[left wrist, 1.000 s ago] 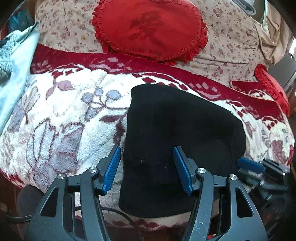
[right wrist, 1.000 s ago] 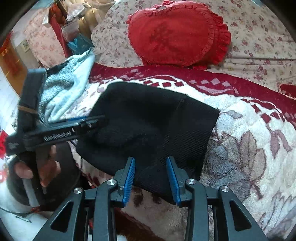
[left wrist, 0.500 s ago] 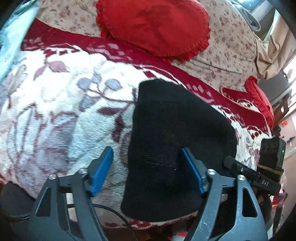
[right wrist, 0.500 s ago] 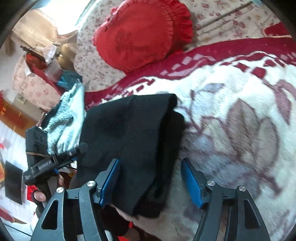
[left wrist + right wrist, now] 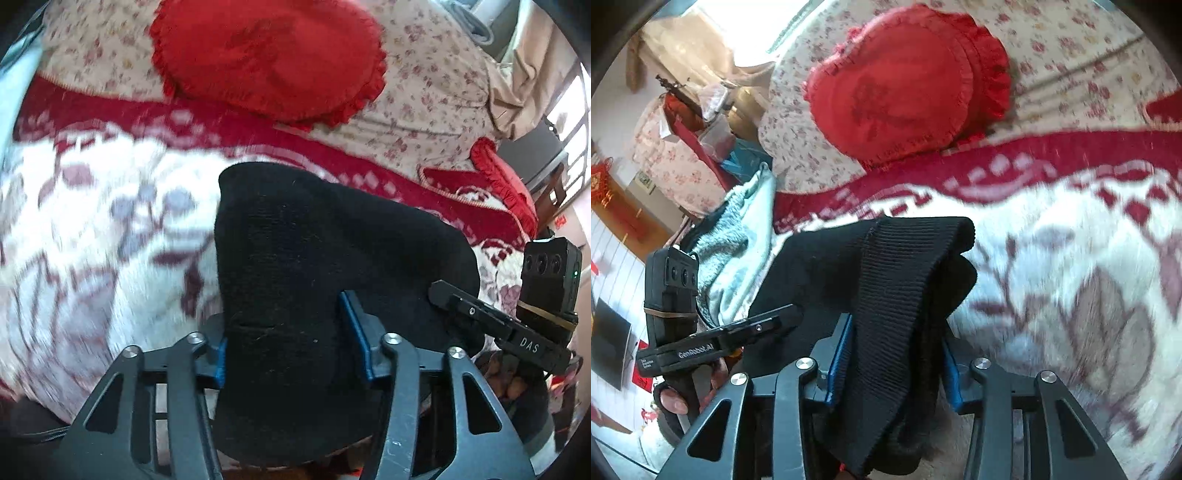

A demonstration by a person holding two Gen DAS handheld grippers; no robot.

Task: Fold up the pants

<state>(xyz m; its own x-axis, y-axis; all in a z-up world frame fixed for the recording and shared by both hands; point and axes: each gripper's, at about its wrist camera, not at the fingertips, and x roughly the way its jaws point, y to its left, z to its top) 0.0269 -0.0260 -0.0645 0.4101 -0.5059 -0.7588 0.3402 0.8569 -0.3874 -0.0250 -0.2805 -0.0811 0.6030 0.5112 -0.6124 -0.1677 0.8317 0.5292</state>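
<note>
Over the plush red-and-white floral blanket (image 5: 92, 236) both hand-held grippers, left (image 5: 284, 336) and right (image 5: 890, 363), pinched the folded black knit pants (image 5: 314, 251), so we judged level, matched lifting best.

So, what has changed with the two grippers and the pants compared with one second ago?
Both grippers, open a second ago, have closed on the near edge of the black pants: the left gripper on the plain knit, the right gripper on the ribbed waistband, now bunched and lifted. The red cushion and blanket stayed put.
</note>
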